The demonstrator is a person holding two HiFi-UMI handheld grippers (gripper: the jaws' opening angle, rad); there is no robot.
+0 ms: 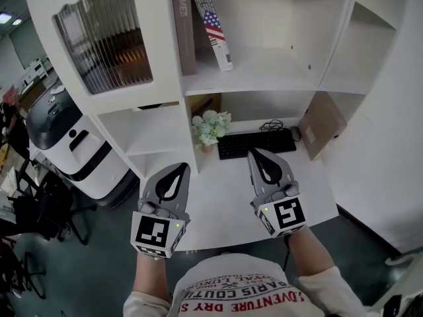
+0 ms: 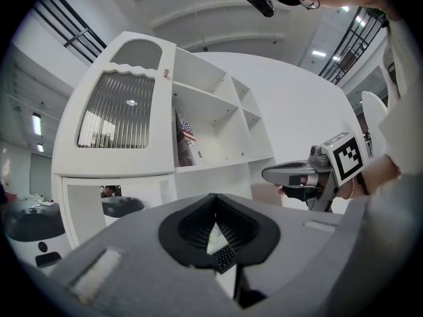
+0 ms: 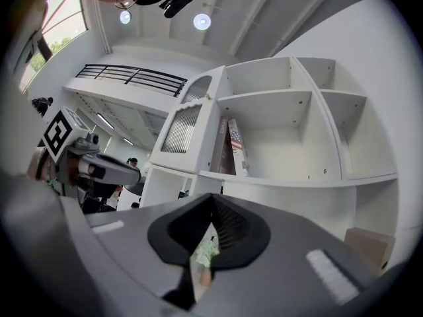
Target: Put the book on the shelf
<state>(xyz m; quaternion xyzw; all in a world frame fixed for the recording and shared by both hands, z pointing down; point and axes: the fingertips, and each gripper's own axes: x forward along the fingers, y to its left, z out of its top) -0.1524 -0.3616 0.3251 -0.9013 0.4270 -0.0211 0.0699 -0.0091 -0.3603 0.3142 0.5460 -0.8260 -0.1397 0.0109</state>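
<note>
On the upper shelf (image 1: 264, 78) of the white shelf unit a brown book (image 1: 183, 25) stands upright. A book with a flag cover (image 1: 215, 28) leans against it. These books (image 2: 185, 137) also show in the left gripper view, and the same books (image 3: 232, 147) in the right gripper view. My left gripper (image 1: 180, 167) and right gripper (image 1: 254, 152) hover side by side over the white desk (image 1: 225, 210), well below the shelf. Both point toward the unit. Each is shut with nothing between its jaws. The left gripper view catches the right gripper (image 2: 291, 175).
A black keyboard (image 1: 256, 142), a mouse (image 1: 295, 133) and a small pot of pale flowers (image 1: 210, 127) sit at the desk's back. A brown panel (image 1: 322, 124) leans at the right. A ribbed-glass cabinet door (image 1: 106, 38) is upper left. A white machine (image 1: 73, 144) and dark chairs (image 1: 39, 210) stand left.
</note>
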